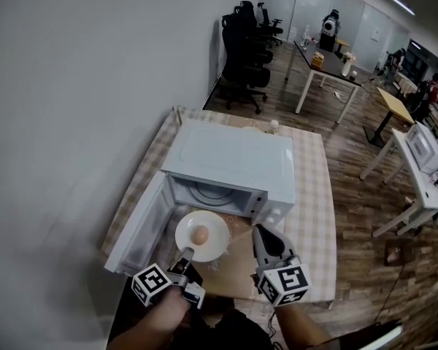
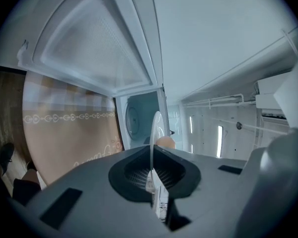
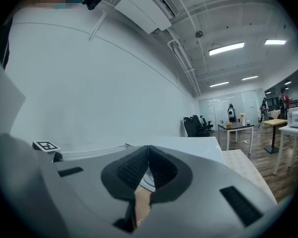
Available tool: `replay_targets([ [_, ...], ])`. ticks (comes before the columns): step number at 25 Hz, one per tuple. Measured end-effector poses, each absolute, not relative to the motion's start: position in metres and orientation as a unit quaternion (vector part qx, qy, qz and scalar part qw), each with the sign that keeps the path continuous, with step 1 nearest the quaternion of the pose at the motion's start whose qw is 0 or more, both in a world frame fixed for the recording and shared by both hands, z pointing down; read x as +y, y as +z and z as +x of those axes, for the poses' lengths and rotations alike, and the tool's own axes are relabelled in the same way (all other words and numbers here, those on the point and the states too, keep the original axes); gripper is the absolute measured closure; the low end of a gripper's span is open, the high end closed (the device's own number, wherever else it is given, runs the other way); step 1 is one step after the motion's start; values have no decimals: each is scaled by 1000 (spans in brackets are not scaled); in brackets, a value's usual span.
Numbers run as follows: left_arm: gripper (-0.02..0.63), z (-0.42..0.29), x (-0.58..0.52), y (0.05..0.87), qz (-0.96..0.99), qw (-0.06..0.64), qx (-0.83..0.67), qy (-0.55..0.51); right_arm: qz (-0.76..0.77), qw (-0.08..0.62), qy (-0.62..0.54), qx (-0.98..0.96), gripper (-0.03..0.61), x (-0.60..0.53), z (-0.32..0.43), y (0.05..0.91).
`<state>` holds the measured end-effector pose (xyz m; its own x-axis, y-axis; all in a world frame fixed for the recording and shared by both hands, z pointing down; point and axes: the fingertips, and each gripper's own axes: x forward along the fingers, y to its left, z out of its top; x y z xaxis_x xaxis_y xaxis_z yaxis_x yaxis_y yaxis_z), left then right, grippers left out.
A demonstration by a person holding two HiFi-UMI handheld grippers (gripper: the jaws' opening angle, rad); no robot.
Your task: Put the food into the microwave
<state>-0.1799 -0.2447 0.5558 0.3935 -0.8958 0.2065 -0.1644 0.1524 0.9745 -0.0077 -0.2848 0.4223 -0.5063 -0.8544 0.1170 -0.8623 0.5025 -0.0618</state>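
Observation:
A white plate [image 1: 202, 237] carries a brown egg-like piece of food [image 1: 200, 234] and hangs just in front of the microwave's open cavity [image 1: 213, 195]. My left gripper [image 1: 187, 253] is shut on the plate's near rim. In the left gripper view the plate [image 2: 153, 133] stands edge-on between the jaws, with the food [image 2: 165, 143] behind it and the turntable [image 2: 133, 120] beyond. The white microwave [image 1: 233, 159] has its door [image 1: 139, 228] swung open to the left. My right gripper [image 1: 262, 232] is shut and empty, to the right of the plate; its tips [image 3: 148, 149] meet.
The microwave stands on a table with a checked cloth [image 1: 312, 195], and a tan mat [image 1: 237, 265] lies in front of it. A grey wall is at the left. Office chairs [image 1: 244, 42], desks [image 1: 328, 68] and a second microwave [image 1: 423, 146] stand farther off.

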Motion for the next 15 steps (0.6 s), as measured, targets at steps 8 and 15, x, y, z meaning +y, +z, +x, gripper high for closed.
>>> replay_targets([
  [8, 598, -179, -276, 593, 558, 613, -468, -308, 496, 50, 69, -864, 569, -304, -2, 451],
  [15, 598, -176, -310, 623, 544, 617, -473, -316, 488, 62, 73, -867, 569, -326, 0, 470],
])
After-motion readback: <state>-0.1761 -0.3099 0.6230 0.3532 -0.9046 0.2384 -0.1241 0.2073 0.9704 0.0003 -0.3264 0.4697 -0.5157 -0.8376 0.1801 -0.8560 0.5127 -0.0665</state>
